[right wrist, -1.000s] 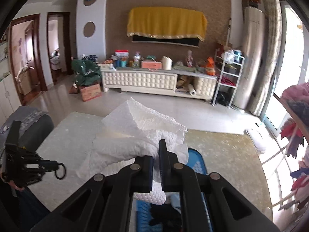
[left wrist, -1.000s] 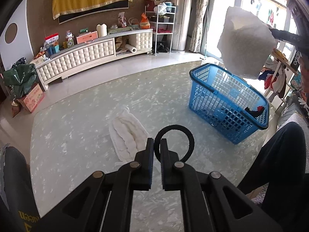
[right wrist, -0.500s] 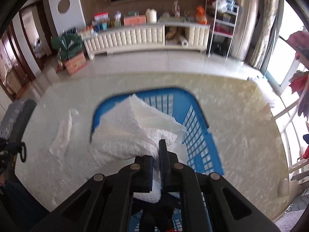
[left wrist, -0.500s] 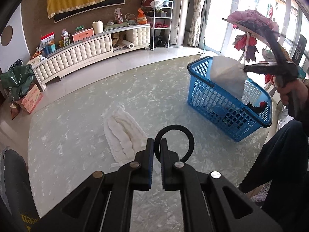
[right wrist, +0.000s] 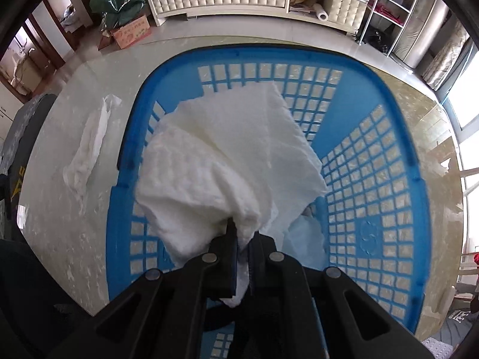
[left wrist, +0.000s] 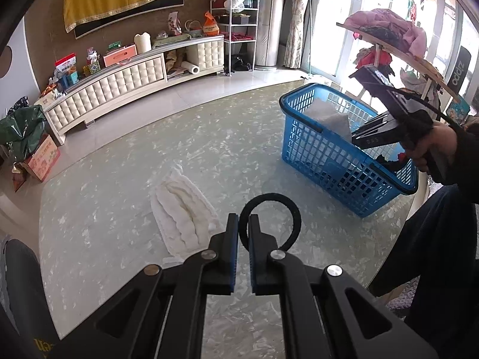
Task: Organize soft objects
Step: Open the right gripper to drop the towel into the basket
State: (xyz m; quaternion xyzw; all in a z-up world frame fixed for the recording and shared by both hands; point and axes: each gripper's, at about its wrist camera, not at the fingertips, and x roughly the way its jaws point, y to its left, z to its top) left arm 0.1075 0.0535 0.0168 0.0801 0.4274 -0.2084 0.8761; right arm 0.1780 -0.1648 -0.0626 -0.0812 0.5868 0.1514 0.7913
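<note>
My right gripper [right wrist: 243, 233] is shut on a white quilted cloth [right wrist: 227, 161] and holds it low inside the blue mesh basket [right wrist: 389, 185]. In the left wrist view the same gripper [left wrist: 356, 139] reaches into the basket [left wrist: 317, 152], with the cloth [left wrist: 329, 118] inside. My left gripper [left wrist: 243, 224] is shut on a black ring-shaped band [left wrist: 287, 209] above the table. A second white cloth [left wrist: 182, 209] lies flat on the table just left of the left gripper; it also shows in the right wrist view [right wrist: 89, 146].
The round pale marble table [left wrist: 119, 197] carries the basket at its right side. Dark and red items [left wrist: 392, 158] lie in the basket's near end. A clothes rack [left wrist: 389, 39] stands behind the basket. A white cabinet [left wrist: 125, 77] lines the far wall.
My right gripper has lowered the white cloth from high above the basket down into it. My left gripper has stayed almost still, holding the black band.
</note>
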